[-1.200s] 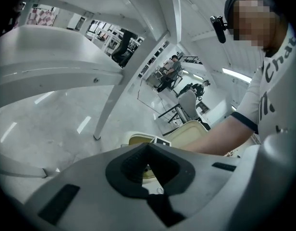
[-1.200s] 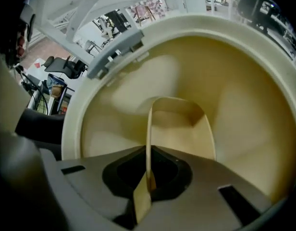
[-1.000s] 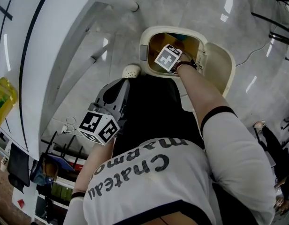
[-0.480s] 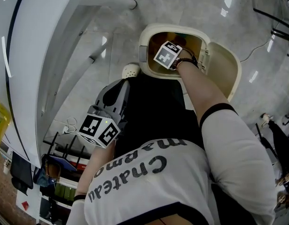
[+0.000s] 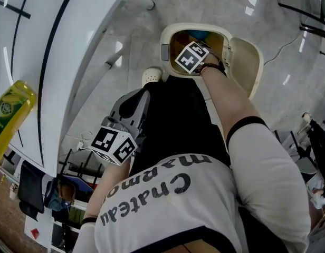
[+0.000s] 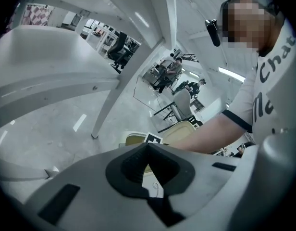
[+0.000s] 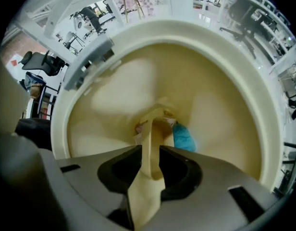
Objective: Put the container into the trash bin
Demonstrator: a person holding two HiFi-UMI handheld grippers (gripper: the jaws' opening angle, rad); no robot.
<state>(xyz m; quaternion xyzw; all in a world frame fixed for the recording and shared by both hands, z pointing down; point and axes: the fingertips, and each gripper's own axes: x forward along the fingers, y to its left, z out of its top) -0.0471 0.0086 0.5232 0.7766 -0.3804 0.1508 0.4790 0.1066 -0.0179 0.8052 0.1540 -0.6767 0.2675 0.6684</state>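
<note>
The cream trash bin [image 5: 165,50] stands open on the floor ahead, its lid [image 5: 246,62] swung to the right. My right gripper [image 7: 150,163] hangs inside the bin's mouth, and only its marker cube [image 5: 190,57] shows in the head view. It is shut on a thin pale-yellow container [image 7: 151,138] that points down into the bin [image 7: 138,30]. A blue piece of rubbish [image 7: 183,136] lies at the bottom. My left gripper [image 5: 143,95] is held low beside the person's black trousers, shut with nothing in it [image 6: 148,179].
A white table's slanted legs [image 5: 102,49] stand left of the bin. A yellow bottle [image 5: 9,109] shows at the far left edge. A white perforated shoe [image 5: 151,76] rests by the bin's near left. Dark shelving [image 5: 62,188] fills the lower left, and a cable [image 5: 289,45] lies on the floor to the right.
The right gripper has edged a little further over the bin's opening with the container still held. The head view has shifted, bringing the yellow bottle into sight. The left gripper stays put.
</note>
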